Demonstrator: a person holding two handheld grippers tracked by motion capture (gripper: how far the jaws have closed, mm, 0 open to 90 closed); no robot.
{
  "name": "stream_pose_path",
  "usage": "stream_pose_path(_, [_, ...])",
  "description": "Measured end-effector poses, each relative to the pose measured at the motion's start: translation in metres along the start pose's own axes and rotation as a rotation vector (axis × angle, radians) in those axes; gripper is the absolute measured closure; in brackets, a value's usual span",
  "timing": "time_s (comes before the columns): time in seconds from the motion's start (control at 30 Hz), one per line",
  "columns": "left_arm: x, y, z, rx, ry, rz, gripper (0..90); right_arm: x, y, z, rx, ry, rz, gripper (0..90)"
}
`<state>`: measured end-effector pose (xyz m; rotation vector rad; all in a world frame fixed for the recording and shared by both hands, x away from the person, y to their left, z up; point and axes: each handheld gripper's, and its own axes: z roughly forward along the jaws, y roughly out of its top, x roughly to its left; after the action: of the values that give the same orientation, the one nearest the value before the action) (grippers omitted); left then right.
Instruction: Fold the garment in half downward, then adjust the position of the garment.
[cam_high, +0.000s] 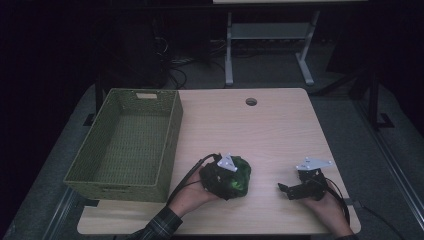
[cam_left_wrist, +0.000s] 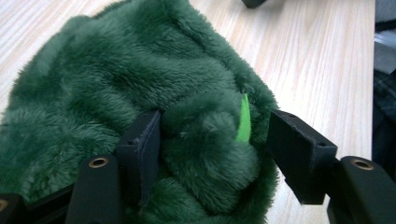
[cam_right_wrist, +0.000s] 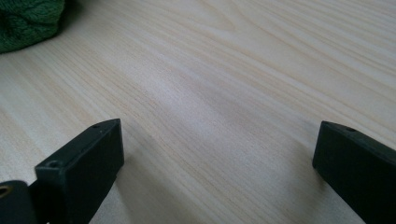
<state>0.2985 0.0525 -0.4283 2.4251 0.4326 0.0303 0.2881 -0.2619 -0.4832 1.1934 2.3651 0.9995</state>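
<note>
Left hand-held gripper (cam_left_wrist: 212, 140): low centre of the high view, down on the plush; jaws partly apart around a fold of fur, left pad touching it, right pad just off beside a bright green tag; no firm clamp to be seen.

Right hand-held gripper (cam_right_wrist: 217, 154): lower right of the high view, jaws wide apart, nothing between them, hovering low over bare counter (cam_right_wrist: 243, 70).

Plush (cam_high: 234, 177): dark green, soft, lying on the counter at lower centre of the high view, just right of the basket's near corner; upper left corner of the right gripper view.

Risk, thin bite: only a ridge of fur between the jaws; likely to slip out on lifting, since pile compresses and slides.

Risk, sagging: limp body apt to droop below the jaws and catch the basket rim on the way over.

Risk, dragging: closing while pressed down could push the plush along the smooth wood instead of gripping it.

Risk, cable: left cable trailing by the basket corner, could snag there.

Basket (cam_high: 168, 150): green woven, rectangular, left half of the high view from lower left to mid left; nothing inside, woven floor bare.

Counter hole (cam_high: 251, 101): upper centre, far edge, well apart from everything.
</note>
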Motion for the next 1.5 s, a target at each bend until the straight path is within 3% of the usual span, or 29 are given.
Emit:
stream_pose_path(0.17, [-0.003, -0.006, 0.008, 0.033, 0.058, 0.079, 34.6, 0.000, 0.000, 0.000, -0.001, 0.000, -0.001, 1.7])
stream_pose_path(0.67, [-0.015, -0.008, 0.024, 0.102, 0.170, 0.193, 36.3, 0.000, 0.000, 0.000, 0.000, 0.000, 0.000, 1.7])
stream_pose_path(0.77, [-0.016, -0.009, 0.024, 0.103, 0.187, 0.203, 39.5, 0.000, 0.000, 0.000, 0.000, 0.000, 0.000, 1.7])
stream_pose_path(0.83, [-0.015, -0.009, 0.024, 0.095, 0.201, 0.211, 46.2, 0.000, 0.000, 0.000, 0.000, 0.000, 0.000, 1.7])
stream_pose_path(1.07, [-0.013, -0.009, 0.024, 0.098, 0.175, 0.198, 64.9, 0.000, 0.000, 0.000, 0.000, -0.001, 0.000, 1.8])
stream_pose_path(1.37, [-0.007, -0.009, 0.024, 0.100, 0.137, 0.171, 77.7, 0.000, 0.000, 0.000, 0.000, -0.002, 0.001, 1.8])
stream_pose_path(1.5, [0.002, -0.006, 0.016, 0.068, 0.074, 0.103, 80.8, 0.000, 0.000, 0.000, 0.000, -0.002, 0.001, 1.9])
